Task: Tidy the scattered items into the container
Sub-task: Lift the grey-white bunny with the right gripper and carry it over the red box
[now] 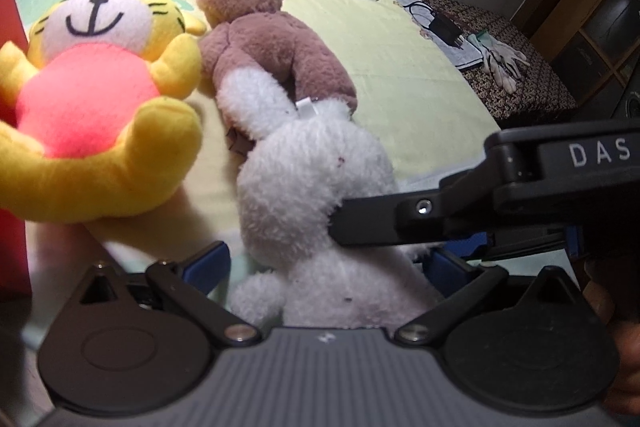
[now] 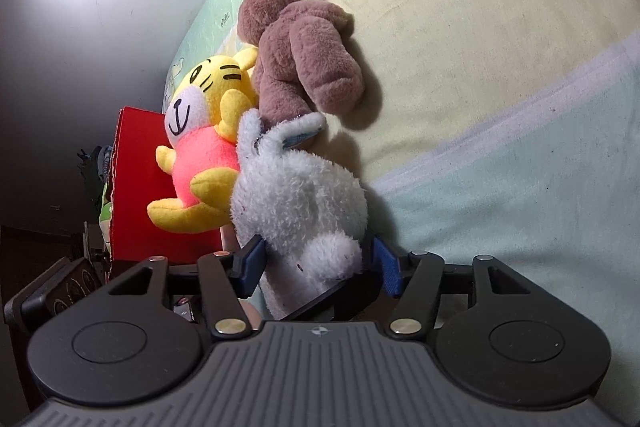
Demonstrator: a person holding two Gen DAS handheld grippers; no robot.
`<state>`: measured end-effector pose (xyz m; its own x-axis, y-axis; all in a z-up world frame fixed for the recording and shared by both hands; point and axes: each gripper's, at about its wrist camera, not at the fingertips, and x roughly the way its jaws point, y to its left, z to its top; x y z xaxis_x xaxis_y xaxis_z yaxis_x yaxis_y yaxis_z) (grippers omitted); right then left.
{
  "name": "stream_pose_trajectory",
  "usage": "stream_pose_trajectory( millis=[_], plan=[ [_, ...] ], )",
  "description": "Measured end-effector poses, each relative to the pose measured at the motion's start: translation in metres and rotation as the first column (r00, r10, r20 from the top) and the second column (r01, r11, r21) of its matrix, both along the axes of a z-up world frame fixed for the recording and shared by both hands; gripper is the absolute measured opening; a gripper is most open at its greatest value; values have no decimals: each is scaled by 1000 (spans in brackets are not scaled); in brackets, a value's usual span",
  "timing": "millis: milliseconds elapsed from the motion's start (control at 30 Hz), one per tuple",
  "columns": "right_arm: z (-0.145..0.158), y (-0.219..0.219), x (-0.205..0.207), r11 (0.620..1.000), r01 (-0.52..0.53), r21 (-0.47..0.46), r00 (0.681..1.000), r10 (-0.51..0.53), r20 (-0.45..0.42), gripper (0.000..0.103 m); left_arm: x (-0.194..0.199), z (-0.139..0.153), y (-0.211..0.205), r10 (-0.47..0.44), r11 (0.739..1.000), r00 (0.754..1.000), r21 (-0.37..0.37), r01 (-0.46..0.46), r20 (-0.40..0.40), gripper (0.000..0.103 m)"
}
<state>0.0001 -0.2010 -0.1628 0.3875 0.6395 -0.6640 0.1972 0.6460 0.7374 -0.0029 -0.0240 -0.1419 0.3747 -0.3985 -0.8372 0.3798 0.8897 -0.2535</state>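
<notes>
Step in hand, by the look of it: picking up the white plush rabbit [image 2: 296, 199], first of three soft toys not yet in the red box [image 2: 136, 147]. Lying lengthwise in the middle of the bed [image 2: 500, 47], ears toward the far edge, tail toward the cameras. Touching the brown teddy bear [image 2: 304, 55] at the ears and the yellow plush tiger [image 2: 204, 155] along one flank.

Right gripper [image 2: 318, 267] set around the rabbit's rump, blue pads [image 2: 250, 263] against the fur on both sides, jaws about half spread: a loose pinch, as far as can be told. Left gripper [image 1: 330, 263] hovering over the same toy with jaws spread wide, pads [image 1: 216, 263] clear of the fur, gripping nothing.

Next move, as a judgement: firm up the pinch on the rump, lift clear of the bear and tiger, carry across to the red box standing at the bed's side edge just behind the tiger, and drop inside. Worth lifting straight up, to avoid dragging the neighbours along.

Rabbit itself: shaggy off-white pile, round tail, long ears with a pale blue lining, a few small dark specks on the back, a white tag near the ears. Soft and squashy, likely to sag from a one-ended grip.
</notes>
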Motion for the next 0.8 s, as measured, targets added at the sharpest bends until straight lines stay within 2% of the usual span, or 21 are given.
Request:
stream_pose_trajectory(
  millis=[233,333,467,633,733,800],
  plan=[
    [1,2,-2,999,-40,-21,999,40,12,60,-3,-2,0,-16,1000,1000,6,15,24,103],
    [4,2,-4,999,-49,-22,998,50,36,53,0,2,-1,-30,999,1000,25,30,-1,102],
    [9,9,-6,996,-76,-41,995,78,55,48,-12,12,0,-36,998,996,57,31,78,102],
    [13,19,-9,994,-89,-67,993,93,66,46,-28,22,-3,-92,991,982,114,73,164,92],
    [16,26,-14,993,-80,-83,994,86,70,46,-28,25,5,-109,992,982,81,97,153,84],
    [18,33,-18,994,-67,-88,995,73,68,44,-28,25,12,-115,992,983,60,108,140,83]
  ],
)
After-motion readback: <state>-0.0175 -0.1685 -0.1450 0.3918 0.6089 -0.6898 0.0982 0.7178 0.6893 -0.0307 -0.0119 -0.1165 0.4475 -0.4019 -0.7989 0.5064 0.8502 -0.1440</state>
